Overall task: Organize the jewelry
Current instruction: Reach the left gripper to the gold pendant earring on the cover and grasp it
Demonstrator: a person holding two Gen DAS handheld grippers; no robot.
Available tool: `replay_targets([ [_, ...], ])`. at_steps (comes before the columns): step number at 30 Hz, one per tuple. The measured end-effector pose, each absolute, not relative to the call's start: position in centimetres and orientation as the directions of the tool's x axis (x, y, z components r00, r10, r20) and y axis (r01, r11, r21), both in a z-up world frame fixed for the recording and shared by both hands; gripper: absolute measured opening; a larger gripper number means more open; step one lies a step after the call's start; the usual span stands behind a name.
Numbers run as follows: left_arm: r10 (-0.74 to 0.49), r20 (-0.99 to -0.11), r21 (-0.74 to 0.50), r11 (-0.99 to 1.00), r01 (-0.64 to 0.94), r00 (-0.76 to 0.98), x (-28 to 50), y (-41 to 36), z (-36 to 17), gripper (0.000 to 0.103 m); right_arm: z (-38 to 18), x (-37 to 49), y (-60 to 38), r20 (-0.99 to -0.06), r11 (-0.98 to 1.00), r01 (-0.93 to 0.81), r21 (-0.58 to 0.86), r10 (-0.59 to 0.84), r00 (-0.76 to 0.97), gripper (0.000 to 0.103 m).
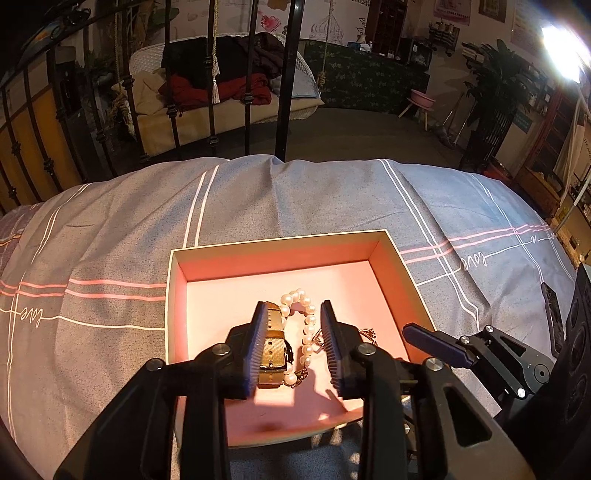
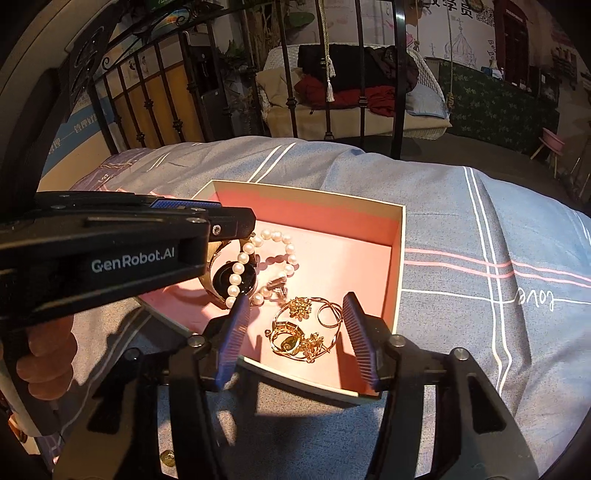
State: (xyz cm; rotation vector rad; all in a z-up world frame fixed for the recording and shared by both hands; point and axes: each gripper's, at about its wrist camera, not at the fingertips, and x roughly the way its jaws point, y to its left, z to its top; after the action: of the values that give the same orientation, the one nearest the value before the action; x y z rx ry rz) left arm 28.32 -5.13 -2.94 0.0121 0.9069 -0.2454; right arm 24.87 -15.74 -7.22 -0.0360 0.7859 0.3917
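With both claws spread and empty over the box [image 1: 284, 242], lift the left claw [image 1: 293, 347] and right claw [image 2: 295, 332] straight up, clear of pearls [image 1: 306, 325] and gold pieces [image 2: 303, 332].

"GenRobot.AI" stands in pale letters on the black body of the left hand-held gripper [image 2: 236, 221], seen from the right wrist camera. The word "love" is stitched in white script on the grey bedcover [image 1: 295, 192]; it appears upside down in the left wrist view at the left and again at the right, and once at the right in the right wrist view. Wall posters [image 1: 452, 11] in the background carry print, and large Chinese characters sit at the top of the right wrist view, but neither can be read.
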Motion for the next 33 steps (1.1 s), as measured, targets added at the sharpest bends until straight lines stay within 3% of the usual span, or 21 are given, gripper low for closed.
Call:
replay_targets([
  [1,-0.208,-0.773,-0.098,0.973,0.211,0.6,27.9,-5.0,-2.6,0.055,-7.0,24.4,-15.8,-0.693,0.929,-0.355,0.106,0.325,0.643,0.061],
  [2,-0.211,-0.762,-0.104,0.973,0.206,0.612,27.3,-4.8,-2.3,0.063,-6.8,23.9,-15.8,-0.692,0.929,-0.356,0.1,0.322,0.646,0.065],
  [5,-0.232,-0.738,-0.122,0.969,0.213,0.634,25.1,-4.5,-1.5,0.07,-6.8,21.6,-16.1,-0.697,0.927,-0.367,0.074,0.312,0.646,0.073],
  [10,-0.296,-0.708,-0.193,0.954,0.227,0.641,19.9,-3.4,-1.7,0.084,-8.4,17.0,-17.2,-0.735,0.928,-0.369,0.046,0.282,0.617,0.074],
  [13,-0.337,-0.72,-0.239,0.941,0.239,0.607,17.1,-3.1,-3.4,0.086,-9.6,15.1,-18.0,-0.756,0.937,-0.346,0.049,0.261,0.6,0.074],
  [22,-0.286,-0.81,-0.17,0.95,0.262,0.512,13.9,-5.1,-8.2,0.086,-10.6,12.6,-19.0,-0.778,0.953,-0.302,-0.001,0.189,0.6,0.074],
  [25,-0.27,-0.818,-0.158,0.954,0.253,0.508,13.8,-5.3,-8.7,0.082,-10.8,12.5,-19.1,-0.777,0.952,-0.307,-0.009,0.187,0.601,0.074],
  [33,-0.259,-0.814,-0.103,0.945,0.31,0.52,13.3,-6.2,-9.3,0.037,-10.9,12.4,-18.4,-0.778,0.946,-0.325,-0.022,0.188,0.6,0.074],
])
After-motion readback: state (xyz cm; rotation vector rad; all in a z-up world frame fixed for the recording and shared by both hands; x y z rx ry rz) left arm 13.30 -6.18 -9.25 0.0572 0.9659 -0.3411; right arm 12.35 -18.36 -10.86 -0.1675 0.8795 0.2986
